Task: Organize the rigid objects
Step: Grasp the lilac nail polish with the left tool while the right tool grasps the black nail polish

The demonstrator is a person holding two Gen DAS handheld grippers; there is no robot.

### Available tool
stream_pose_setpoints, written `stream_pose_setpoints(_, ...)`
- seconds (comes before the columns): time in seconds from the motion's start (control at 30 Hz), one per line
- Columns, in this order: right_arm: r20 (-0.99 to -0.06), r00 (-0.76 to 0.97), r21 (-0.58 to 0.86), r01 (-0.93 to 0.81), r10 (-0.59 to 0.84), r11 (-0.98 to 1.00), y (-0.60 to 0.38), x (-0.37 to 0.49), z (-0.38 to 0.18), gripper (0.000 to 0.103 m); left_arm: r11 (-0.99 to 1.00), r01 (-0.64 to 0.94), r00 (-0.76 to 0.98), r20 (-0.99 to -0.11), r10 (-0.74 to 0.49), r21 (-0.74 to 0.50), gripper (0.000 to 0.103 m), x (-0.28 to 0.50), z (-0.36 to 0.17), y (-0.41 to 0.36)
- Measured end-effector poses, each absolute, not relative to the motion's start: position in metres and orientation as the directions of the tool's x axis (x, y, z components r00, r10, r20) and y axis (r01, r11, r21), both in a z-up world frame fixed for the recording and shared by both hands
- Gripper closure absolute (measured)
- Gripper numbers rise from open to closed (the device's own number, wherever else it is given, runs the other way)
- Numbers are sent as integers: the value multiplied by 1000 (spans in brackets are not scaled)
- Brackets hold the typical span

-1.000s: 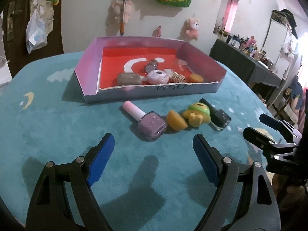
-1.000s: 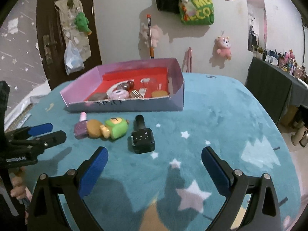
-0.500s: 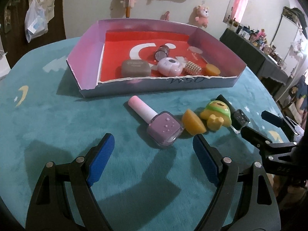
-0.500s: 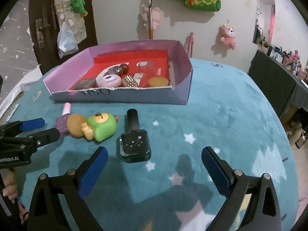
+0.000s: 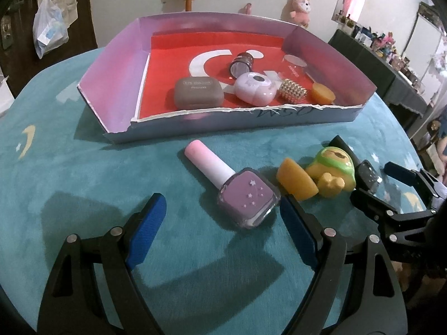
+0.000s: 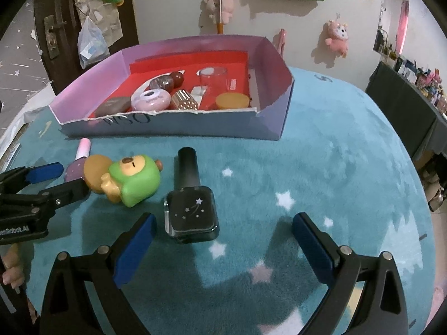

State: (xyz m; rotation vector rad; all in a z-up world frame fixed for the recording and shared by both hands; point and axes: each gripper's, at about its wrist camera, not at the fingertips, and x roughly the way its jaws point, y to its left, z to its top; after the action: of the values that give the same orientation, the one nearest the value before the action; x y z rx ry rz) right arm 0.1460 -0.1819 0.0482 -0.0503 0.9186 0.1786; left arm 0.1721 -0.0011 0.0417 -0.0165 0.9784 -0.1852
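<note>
A purple nail polish bottle (image 5: 245, 195) with a pink cap lies on the teal cloth, just ahead of my open left gripper (image 5: 223, 217), close to its right finger. A green and yellow bear toy (image 5: 332, 170) lies to its right. A black nail polish bottle (image 6: 191, 209) lies just ahead of my open right gripper (image 6: 223, 237), near its left finger. The bear toy (image 6: 131, 181) and the purple bottle (image 6: 76, 164) show left of it. The left gripper (image 6: 44, 181) reaches in there. The right gripper (image 5: 391, 189) shows at the right of the left wrist view.
A pink and red cardboard tray (image 5: 117, 83) stands behind the loose items and holds several small cosmetics. It also shows in the right wrist view (image 6: 276, 64). A dark side table (image 6: 405, 97) with bottles stands at the right. Plush toys hang on the wall.
Both grippers have moved forward and lower toward the items. The purple bottle now lies near the left fingers and the black bottle near the right fingers. Both stay open.
</note>
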Motion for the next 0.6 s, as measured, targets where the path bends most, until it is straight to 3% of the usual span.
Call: stream_pose_setpoints(0.6,-807,578,20,-174,119,984,-179,147,45,2,988,127,561,-814,-149,-93,19,159,41,22)
